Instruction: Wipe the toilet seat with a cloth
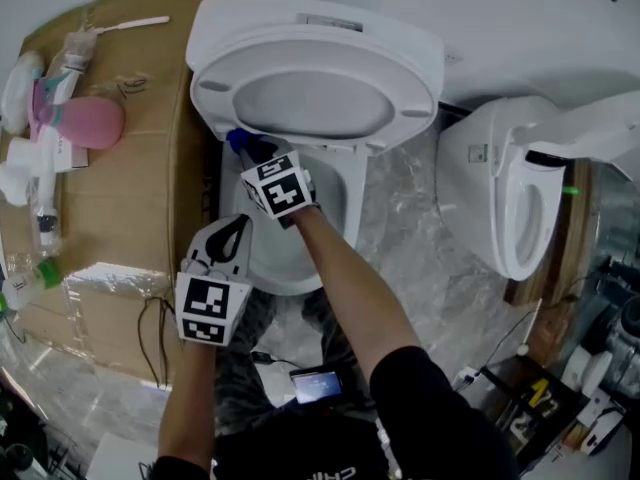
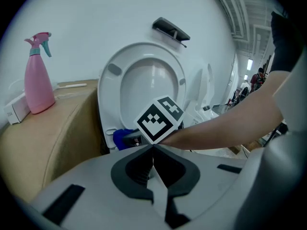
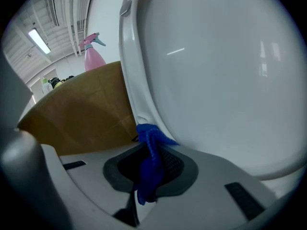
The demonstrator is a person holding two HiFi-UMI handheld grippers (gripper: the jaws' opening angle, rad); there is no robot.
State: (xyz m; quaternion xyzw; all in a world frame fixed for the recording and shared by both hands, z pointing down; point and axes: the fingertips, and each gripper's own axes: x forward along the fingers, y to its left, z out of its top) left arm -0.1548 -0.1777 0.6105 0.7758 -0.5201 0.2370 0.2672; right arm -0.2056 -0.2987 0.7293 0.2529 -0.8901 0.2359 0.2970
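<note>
Currently the right gripper (image 3: pixel 152 150) is clamped on the blue cloth (image 3: pixel 149 169), at the far-left hinge end of the raised toilet seat (image 1: pixel 412 86) — cloth tip at the rim, real contact unclear. The left gripper (image 2: pixel 153 164) has its jaws closed together on nothing and hangs nearer, by the bowl (image 1: pixel 300 283). Best bet: press the cloth flat, sweep along the ring, keep the jaws off the plastic — firm grip throughout.
</note>
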